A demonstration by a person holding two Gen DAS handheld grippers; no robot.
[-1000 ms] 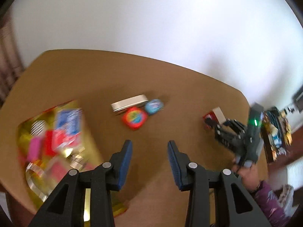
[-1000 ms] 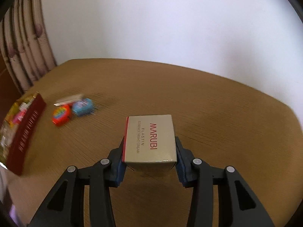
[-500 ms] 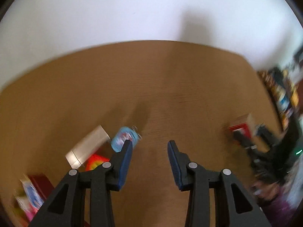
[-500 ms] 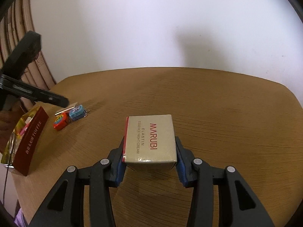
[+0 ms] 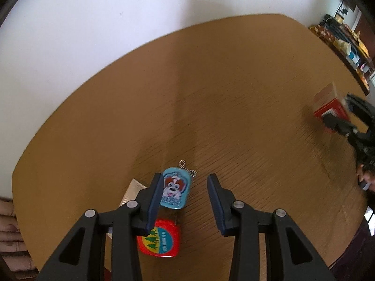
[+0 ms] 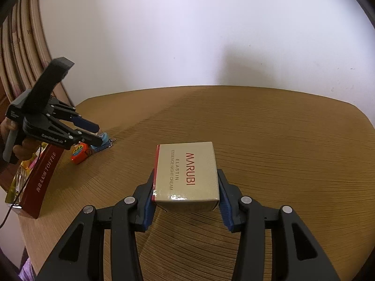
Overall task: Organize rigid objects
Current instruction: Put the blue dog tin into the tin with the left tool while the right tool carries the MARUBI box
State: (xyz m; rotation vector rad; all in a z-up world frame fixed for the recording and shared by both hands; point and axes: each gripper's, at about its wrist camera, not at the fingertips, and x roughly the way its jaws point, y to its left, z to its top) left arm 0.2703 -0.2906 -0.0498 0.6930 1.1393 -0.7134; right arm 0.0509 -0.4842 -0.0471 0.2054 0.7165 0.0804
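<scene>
A beige MARUBI cream box [image 6: 187, 171] rests on the wooden table [image 6: 281, 140], and my right gripper [image 6: 186, 173] is shut on its sides. In the left wrist view that box [image 5: 328, 100] and the right gripper [image 5: 343, 111] sit at the far right. My left gripper [image 5: 185, 178] points steeply down, open, over a blue dog-picture tag [image 5: 174, 190] with a bead chain; the tag lies beside the left finger, untouched. A red tin [image 5: 161, 241] and a pale flat box [image 5: 131, 190] lie just behind. The right wrist view shows the left gripper [image 6: 97, 133] hovering above the tag [image 6: 104, 138].
A dark red toffee box [image 6: 44, 178] full of sweets stands at the table's left edge, near the red tin [image 6: 79, 155]. Curtains [image 6: 21, 53] hang behind it. A cluttered shelf [image 5: 346, 44] is off the table's right side. A white wall backs the table.
My left gripper has swung across and down, tilting to point at the blue tag, which now lies between its fingers. The right gripper with the cream box has shifted slightly.
</scene>
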